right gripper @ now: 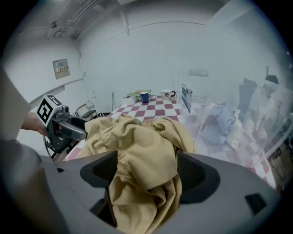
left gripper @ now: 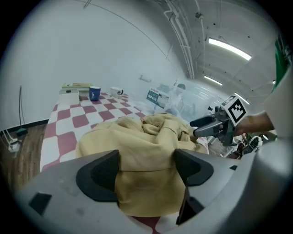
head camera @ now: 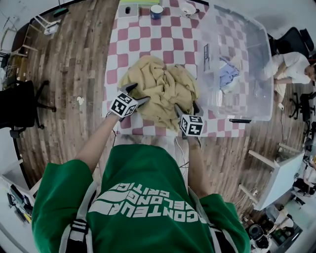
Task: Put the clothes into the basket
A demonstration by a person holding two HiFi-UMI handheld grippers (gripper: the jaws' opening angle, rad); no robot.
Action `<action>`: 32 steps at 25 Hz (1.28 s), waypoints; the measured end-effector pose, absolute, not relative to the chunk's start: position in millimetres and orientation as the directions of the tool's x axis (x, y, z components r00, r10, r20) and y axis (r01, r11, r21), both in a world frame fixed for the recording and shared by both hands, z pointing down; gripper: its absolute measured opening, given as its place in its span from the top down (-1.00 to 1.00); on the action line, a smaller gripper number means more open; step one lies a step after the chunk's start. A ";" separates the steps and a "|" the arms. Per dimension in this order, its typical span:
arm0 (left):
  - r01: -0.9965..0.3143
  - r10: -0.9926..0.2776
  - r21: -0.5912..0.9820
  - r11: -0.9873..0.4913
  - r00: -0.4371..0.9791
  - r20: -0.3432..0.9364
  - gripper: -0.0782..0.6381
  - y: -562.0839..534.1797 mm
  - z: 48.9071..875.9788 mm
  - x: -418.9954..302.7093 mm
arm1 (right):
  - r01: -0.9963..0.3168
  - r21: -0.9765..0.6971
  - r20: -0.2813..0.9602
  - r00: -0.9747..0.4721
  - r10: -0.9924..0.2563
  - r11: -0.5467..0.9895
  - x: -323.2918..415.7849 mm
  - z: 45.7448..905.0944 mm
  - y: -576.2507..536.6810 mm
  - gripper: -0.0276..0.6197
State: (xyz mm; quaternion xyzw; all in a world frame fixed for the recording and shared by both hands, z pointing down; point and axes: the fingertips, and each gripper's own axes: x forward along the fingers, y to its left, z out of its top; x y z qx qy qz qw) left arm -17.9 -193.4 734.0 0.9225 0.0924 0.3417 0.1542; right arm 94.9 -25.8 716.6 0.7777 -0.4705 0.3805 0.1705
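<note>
A crumpled yellow garment (head camera: 160, 91) lies heaped on the red-and-white checked table (head camera: 148, 39). My left gripper (head camera: 137, 94) sits at its near left edge, my right gripper (head camera: 187, 108) at its near right edge. In the left gripper view the left gripper (left gripper: 146, 169) is open, with yellow cloth (left gripper: 146, 151) filling the gap between the pads. The right gripper (right gripper: 146, 176) is likewise open around a bunched fold of the garment (right gripper: 142, 155). The clear plastic basket (head camera: 266, 99) stands to the right and holds light blue clothes (head camera: 228, 74).
A blue cup (head camera: 156, 11), a white cup (head camera: 187, 8) and a flat box (head camera: 128, 10) stand at the table's far end. A black chair (head camera: 19, 106) is on the floor at left. A seated person (head camera: 291, 66) is beyond the basket.
</note>
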 end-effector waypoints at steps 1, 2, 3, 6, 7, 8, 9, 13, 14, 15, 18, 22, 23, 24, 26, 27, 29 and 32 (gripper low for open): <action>0.058 0.280 0.358 -0.932 0.740 0.611 -0.23 -192.2 741.5 -17.6 | -0.861 -0.081 0.761 0.272 -0.589 -0.502 98.0 722.5 -26.3 -0.29; 0.050 0.284 0.367 -0.929 0.733 0.618 -0.23 -191.2 748.2 -17.2 | -0.863 -0.063 0.769 0.278 -0.576 -0.501 101.2 727.1 -27.4 -0.29; 0.044 0.287 0.374 -0.926 0.727 0.624 -0.23 -190.1 753.7 -16.5 | -0.867 -0.038 0.773 0.289 -0.564 -0.496 104.6 729.2 -29.1 -0.29; 0.039 0.296 0.388 -0.921 0.718 0.630 -0.23 -186.8 763.8 -14.0 | -0.884 0.046 0.765 0.331 -0.553 -0.465 113.9 722.2 -40.0 -0.29; 0.039 0.298 0.390 -0.920 0.716 0.631 -0.23 -186.8 766.0 -13.2 | -0.889 0.063 0.761 0.337 -0.554 -0.454 116.7 720.0 -45.6 -0.29; 0.038 0.300 0.393 -0.919 0.714 0.632 -0.23 -187.0 768.3 -12.8 | -0.893 0.071 0.760 0.337 -0.556 -0.444 119.4 720.1 -51.1 -0.29; 0.036 0.301 0.395 -0.918 0.712 0.634 -0.23 -186.9 770.8 -12.7 | -0.897 0.074 0.762 0.332 -0.555 -0.436 122.2 722.3 -55.7 -0.29; 0.030 0.308 0.411 -0.911 0.711 0.632 -0.23 -183.0 780.4 -11.3 | -0.903 0.069 0.793 0.308 -0.526 -0.423 133.5 739.8 -63.6 -0.32; 0.027 0.309 0.415 -0.910 0.711 0.631 -0.23 -182.8 782.1 -10.5 | -0.905 0.064 0.800 0.299 -0.521 -0.421 135.3 745.1 -65.5 -0.32; 0.024 0.310 0.419 -0.908 0.711 0.631 -0.23 -182.8 783.6 -9.6 | -0.908 0.058 0.806 0.288 -0.517 -0.415 136.5 750.6 -67.7 -0.32; 0.018 0.320 0.439 -0.898 0.711 0.626 -0.23 -182.4 786.6 -7.6 | -0.915 0.021 0.826 0.242 -0.508 -0.403 137.2 770.9 -72.1 -0.32; 0.003 0.332 0.469 -0.883 0.710 0.621 -0.23 -183.6 789.5 -6.1 | -0.875 -0.110 0.822 0.187 -0.539 -0.471 136.7 802.7 -71.3 -0.32; -0.002 0.332 0.473 -0.881 0.709 0.622 -0.23 -183.6 790.7 -5.4 | -0.866 -0.132 0.816 0.181 -0.549 -0.482 136.7 806.5 -70.9 -0.31; -0.006 0.332 0.476 -0.880 0.707 0.624 -0.23 -183.5 791.8 -4.8 | -0.862 -0.143 0.814 0.176 -0.553 -0.486 136.6 808.1 -70.4 -0.31; -0.011 0.332 0.479 -0.878 0.706 0.625 -0.23 -183.5 793.1 -4.2 | -0.860 -0.151 0.824 0.163 -0.542 -0.488 135.6 808.6 -69.8 -0.29; -0.011 0.332 0.480 -0.877 0.707 0.625 -0.23 -183.7 793.3 -4.3 | -0.859 -0.154 0.830 0.156 -0.536 -0.489 134.8 808.7 -70.0 -0.27; -0.013 0.333 0.483 -0.876 0.707 0.623 -0.23 -183.6 793.5 -4.4 | -0.856 -0.165 0.837 0.142 -0.528 -0.491 132.6 808.3 -70.3 -0.19; -0.019 0.342 0.497 -0.868 0.702 0.625 -0.23 -182.6 793.5 -2.8 | -0.852 -0.186 0.843 0.118 -0.525 -0.490 126.3 806.5 -72.4 0.06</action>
